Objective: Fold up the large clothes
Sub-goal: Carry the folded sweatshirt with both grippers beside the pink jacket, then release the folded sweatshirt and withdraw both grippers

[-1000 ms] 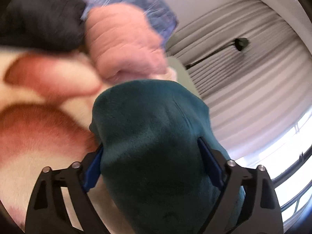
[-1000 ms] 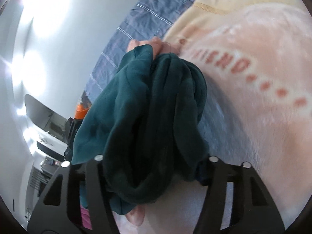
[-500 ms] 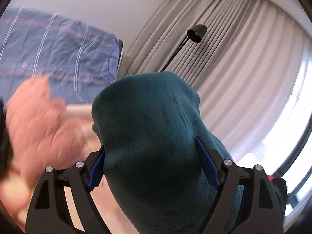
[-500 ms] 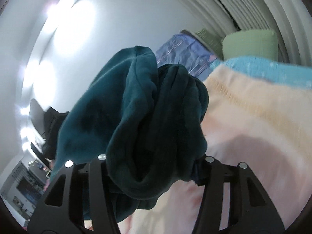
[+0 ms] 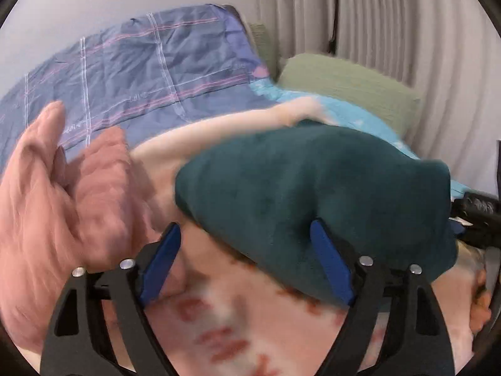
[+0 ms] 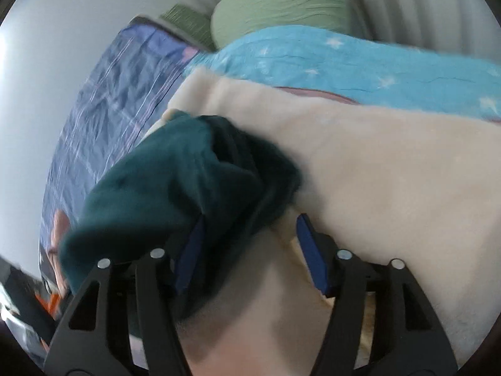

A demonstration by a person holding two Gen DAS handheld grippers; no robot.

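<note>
A dark teal fleece garment (image 5: pixel 313 188) lies bunched on the cream and red blanket (image 5: pixel 238 329). My left gripper (image 5: pixel 247 247) is open; the garment lies over its right finger (image 5: pixel 332 269) and its left finger stands free. In the right wrist view the same teal garment (image 6: pixel 175 194) drapes over the left finger of my right gripper (image 6: pixel 250 238), which is open, with the cream blanket (image 6: pixel 391 172) beyond. The other gripper shows at the right edge of the left wrist view.
A pink quilted garment (image 5: pixel 62 194) lies left of my left gripper. Behind are a blue checked duvet (image 5: pixel 141 69), a turquoise star sheet (image 6: pixel 344 59), a green pillow (image 6: pixel 281 3) and grey curtains (image 5: pixel 407 31).
Both grippers have opened and let go of the teal garment. It has dropped from the air onto the blanket and now spreads sideways across both views.
</note>
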